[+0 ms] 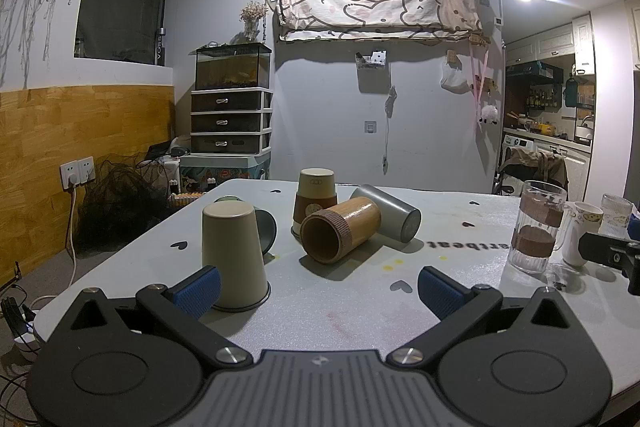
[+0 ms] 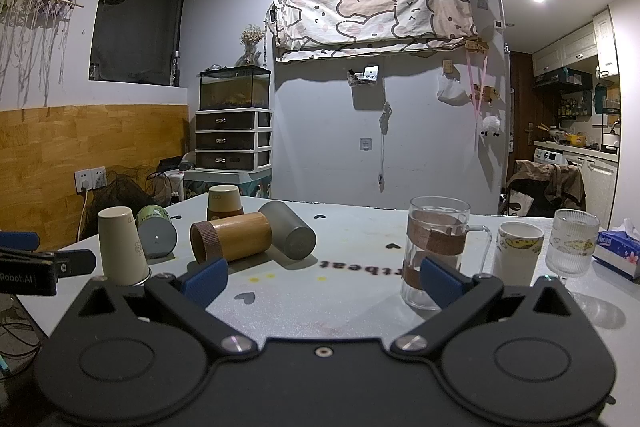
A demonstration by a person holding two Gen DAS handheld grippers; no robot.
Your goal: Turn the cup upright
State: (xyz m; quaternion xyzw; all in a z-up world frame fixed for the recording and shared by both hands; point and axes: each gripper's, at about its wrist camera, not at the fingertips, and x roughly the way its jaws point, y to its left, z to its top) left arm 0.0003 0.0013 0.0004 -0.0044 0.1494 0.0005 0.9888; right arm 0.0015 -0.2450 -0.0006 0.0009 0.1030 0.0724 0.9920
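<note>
A beige cup [image 1: 233,259] stands upside down on the white table [image 1: 360,307], just ahead of my left gripper's left finger; it also shows in the right wrist view [image 2: 122,246]. A wooden cup [image 1: 340,229] [image 2: 232,235] and a grey cup [image 1: 387,213] [image 2: 289,229] lie on their sides mid-table. A brown-sleeved paper cup [image 1: 314,199] [image 2: 225,202] stands upside down behind them. A green-grey cup [image 1: 266,227] [image 2: 157,231] lies on its side. My left gripper [image 1: 318,291] is open and empty. My right gripper [image 2: 324,277] is open and empty.
At the right stand upright a glass mug with brown bands [image 2: 436,247] [image 1: 538,227], a white printed cup [image 2: 518,253] and a ribbed glass [image 2: 572,247]. A tissue box [image 2: 618,251] sits at the far right. The left gripper's body [image 2: 36,267] shows at the left edge.
</note>
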